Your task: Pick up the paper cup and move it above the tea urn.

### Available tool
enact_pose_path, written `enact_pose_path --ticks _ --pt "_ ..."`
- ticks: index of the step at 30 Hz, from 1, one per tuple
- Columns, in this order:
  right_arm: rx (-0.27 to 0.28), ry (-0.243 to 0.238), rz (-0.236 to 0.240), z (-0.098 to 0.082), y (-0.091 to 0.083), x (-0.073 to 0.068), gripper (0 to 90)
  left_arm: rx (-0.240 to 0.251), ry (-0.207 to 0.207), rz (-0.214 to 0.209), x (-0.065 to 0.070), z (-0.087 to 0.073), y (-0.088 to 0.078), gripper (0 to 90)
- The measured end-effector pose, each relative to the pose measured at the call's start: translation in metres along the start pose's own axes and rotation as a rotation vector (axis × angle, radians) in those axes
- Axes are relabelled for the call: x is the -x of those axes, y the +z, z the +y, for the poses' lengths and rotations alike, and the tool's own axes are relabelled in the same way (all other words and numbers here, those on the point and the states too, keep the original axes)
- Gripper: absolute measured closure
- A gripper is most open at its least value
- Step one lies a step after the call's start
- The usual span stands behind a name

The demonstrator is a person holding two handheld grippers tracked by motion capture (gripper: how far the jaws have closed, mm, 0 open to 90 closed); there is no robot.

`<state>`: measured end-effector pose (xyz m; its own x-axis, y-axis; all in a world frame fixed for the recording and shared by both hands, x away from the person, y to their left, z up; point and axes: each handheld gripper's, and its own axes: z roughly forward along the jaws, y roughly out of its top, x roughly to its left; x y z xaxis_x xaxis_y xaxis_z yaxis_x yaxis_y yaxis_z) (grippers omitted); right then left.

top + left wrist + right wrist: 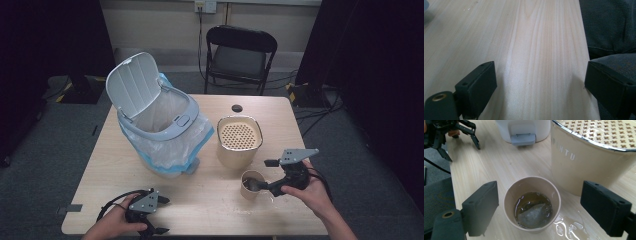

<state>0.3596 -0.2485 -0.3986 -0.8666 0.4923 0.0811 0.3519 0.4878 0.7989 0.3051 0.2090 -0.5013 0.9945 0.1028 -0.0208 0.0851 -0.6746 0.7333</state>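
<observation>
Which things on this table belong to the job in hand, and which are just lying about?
In the job:
- paper cup holding tea and a tea bag
- right gripper, jaws open either side of the cup
- spilled liquid beside the cup

Probably next, or idle:
- beige strainer container
- lined bin, lid up
- left gripper, open, resting on the table
- folding chair

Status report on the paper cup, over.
Right claw open, straddling paper cup, not gripping. Cup upright, tea bag in liquid. Left claw open, idle. Spill beside cup.
</observation>
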Motion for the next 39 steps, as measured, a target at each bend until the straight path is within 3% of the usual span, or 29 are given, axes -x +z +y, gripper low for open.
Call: enact_pose_path --ticks 18,39 --pt "-0.007 -0.005 0.017 -0.016 -0.006 -0.006 14.4 -0.002 0.002 0.000 0.000 0.000 0.000 9.9" --pt "-0.049 0.012 -0.023 -0.043 0.008 -0.001 14.4 -0.001 0.003 0.000 0.000 0.000 0.000 9.9"
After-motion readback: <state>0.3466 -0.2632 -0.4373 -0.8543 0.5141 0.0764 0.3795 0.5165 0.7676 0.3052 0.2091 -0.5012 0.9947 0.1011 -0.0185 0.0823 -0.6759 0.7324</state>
